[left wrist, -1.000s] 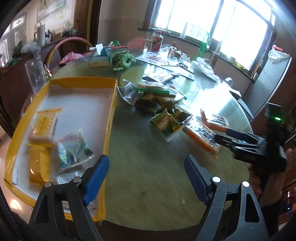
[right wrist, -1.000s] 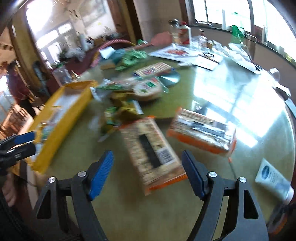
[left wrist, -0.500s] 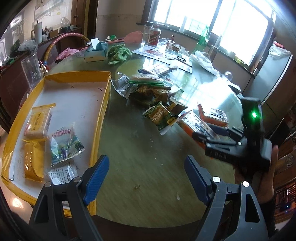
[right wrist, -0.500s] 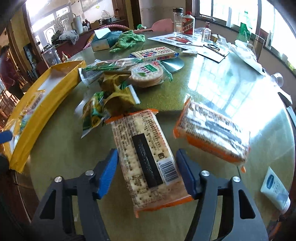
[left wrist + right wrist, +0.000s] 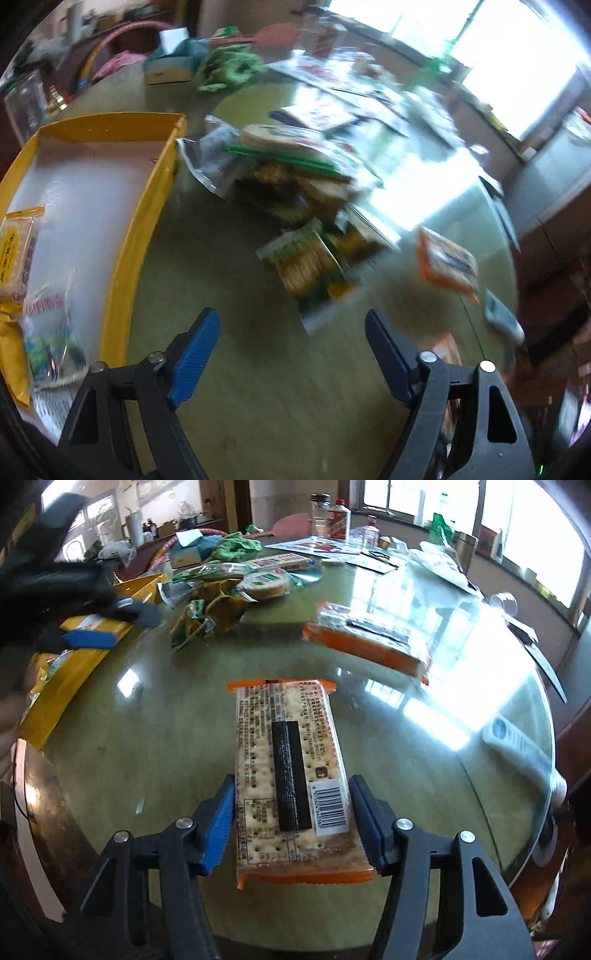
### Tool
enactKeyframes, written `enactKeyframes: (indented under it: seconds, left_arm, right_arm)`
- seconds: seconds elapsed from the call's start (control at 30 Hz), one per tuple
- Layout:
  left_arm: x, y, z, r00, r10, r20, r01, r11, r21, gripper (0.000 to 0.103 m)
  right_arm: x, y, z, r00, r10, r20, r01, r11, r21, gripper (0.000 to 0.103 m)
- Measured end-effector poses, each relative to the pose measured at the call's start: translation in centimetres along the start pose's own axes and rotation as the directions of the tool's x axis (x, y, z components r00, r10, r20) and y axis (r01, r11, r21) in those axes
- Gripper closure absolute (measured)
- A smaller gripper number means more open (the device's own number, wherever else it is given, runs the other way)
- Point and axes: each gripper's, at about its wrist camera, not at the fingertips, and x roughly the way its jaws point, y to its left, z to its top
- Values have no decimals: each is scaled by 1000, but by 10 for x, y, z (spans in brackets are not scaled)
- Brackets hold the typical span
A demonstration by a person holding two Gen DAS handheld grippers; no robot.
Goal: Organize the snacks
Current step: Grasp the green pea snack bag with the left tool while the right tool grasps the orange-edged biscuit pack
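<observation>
The cracker packet (image 5: 291,775) is a flat, clear-wrapped rectangle with orange crimped ends, a black stripe down its middle, printed text and a white barcode label. It lies flat on the round glass-topped table (image 5: 424,738), at the edge nearest the camera, lengthwise between the fingers of the right gripper (image 5: 293,825).

The right gripper's jaws are closing. The blue pads (image 5: 219,827) stand at the packet's two long sides, touching or very nearly so; a firm clamp cannot be confirmed.

A second orange packet (image 5: 369,638) lies beyond the cracker packet, toward the far right. A loose pile of snack bags (image 5: 221,598) lies beyond the cracker packet, toward the far left.

The left gripper (image 5: 291,354) hovers over bare table surface on the near side of the snack pile, as the blurred left wrist view shows. Its jaws are wide apart and closing, with nothing between them.

The yellow tray (image 5: 147,229) sits to the left of the cracker packet, beside the snack pile. It contains a yellow biscuit pack (image 5: 16,251) and a clear bag with green print (image 5: 51,332), both at its near end; its far end shows bare white floor.
</observation>
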Motion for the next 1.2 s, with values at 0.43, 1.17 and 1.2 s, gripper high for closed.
enactKeyframes:
  seconds: [0.43,1.17,1.2]
  left_arm:
    - [27,-1,10,997,71,-25,-71,997,-10,65]
    - [-25,1,-77,998,31,61,-42,981,192,73]
    - [-31,2,-80,998,14,66,-26,982,189,73]
  right_arm:
    - [-1,2,-1,1000,5,6,-4,1000,-20,41]
    - [-13,25,-15,998,61,15,-61,998,16,46]
    - [-14,26,-16,996,86,17,-86,996,28,46]
